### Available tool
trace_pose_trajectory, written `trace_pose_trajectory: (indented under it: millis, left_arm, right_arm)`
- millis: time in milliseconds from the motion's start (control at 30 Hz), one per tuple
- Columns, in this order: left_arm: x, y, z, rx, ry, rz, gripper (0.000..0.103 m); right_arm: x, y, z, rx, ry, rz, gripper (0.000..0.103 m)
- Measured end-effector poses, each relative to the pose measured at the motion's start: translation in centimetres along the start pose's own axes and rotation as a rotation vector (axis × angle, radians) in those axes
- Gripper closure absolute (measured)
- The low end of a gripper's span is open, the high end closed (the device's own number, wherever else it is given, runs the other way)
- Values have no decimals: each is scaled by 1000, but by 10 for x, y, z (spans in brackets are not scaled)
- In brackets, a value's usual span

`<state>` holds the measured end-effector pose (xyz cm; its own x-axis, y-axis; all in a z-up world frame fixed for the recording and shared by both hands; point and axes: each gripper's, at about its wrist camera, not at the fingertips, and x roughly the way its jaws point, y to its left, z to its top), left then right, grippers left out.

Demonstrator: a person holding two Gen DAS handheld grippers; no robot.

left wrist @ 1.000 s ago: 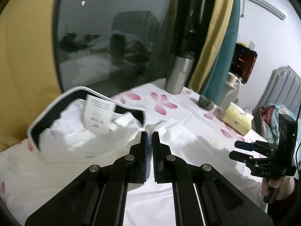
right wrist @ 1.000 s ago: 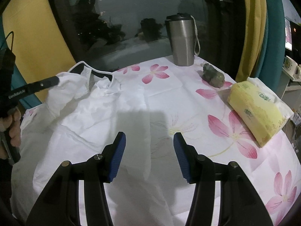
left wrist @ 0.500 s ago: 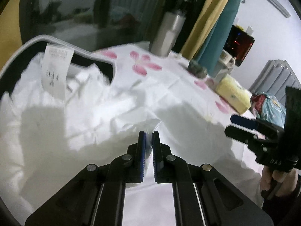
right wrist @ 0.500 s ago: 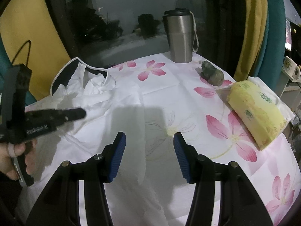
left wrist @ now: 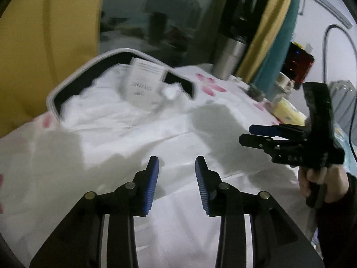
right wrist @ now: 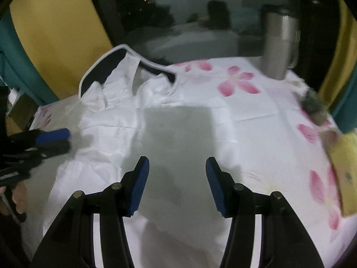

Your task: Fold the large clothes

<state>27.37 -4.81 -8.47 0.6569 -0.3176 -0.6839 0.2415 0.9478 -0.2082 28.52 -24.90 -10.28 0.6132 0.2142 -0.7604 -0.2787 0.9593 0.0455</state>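
Note:
A white garment (left wrist: pixel 125 134) (right wrist: pixel 125 120) with a dark, white-piped collar (left wrist: pixel 67 87) (right wrist: pixel 100 67) and a paper tag (left wrist: pixel 145 82) lies spread on a floral tablecloth (right wrist: pixel 241 102). My left gripper (left wrist: pixel 176 167) hovers over the garment's lower part; its jaws are opening and hold nothing. It also shows at the left edge of the right wrist view (right wrist: pixel 60 139). My right gripper (right wrist: pixel 176 167) stands open above the cloth with nothing between its fingers. In the left wrist view it sits at the right (left wrist: pixel 247 134), held by a hand (left wrist: pixel 321 183).
A steel tumbler (left wrist: pixel 229 60) (right wrist: pixel 279 47) stands at the table's far edge by the dark window. A yellow tissue pack (right wrist: pixel 343 169) (left wrist: pixel 287 111) and a small dark figurine (right wrist: pixel 312 107) lie at the right. Yellow and teal curtains hang on both sides.
My left gripper was shut on a fold of the white garment; its jaws have since parted and the fold has dropped flat. Both grippers shifted over the table; the right stayed open.

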Motion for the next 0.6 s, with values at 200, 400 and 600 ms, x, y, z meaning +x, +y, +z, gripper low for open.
trace_pose_trajectory:
  millis: [200,400,600]
  left_arm:
    - [-20,56,-7,-64,-18,128,67]
    - [-30,104,-10,-119,-38,243,66]
    - [-30,129,-12,-156,-39,275,66]
  right_arm:
    - [38,9,10,7,64,34,50]
    - [45,25,11,-91,54,-34,98]
    - [29,26,21,-123,-13,-63,98]
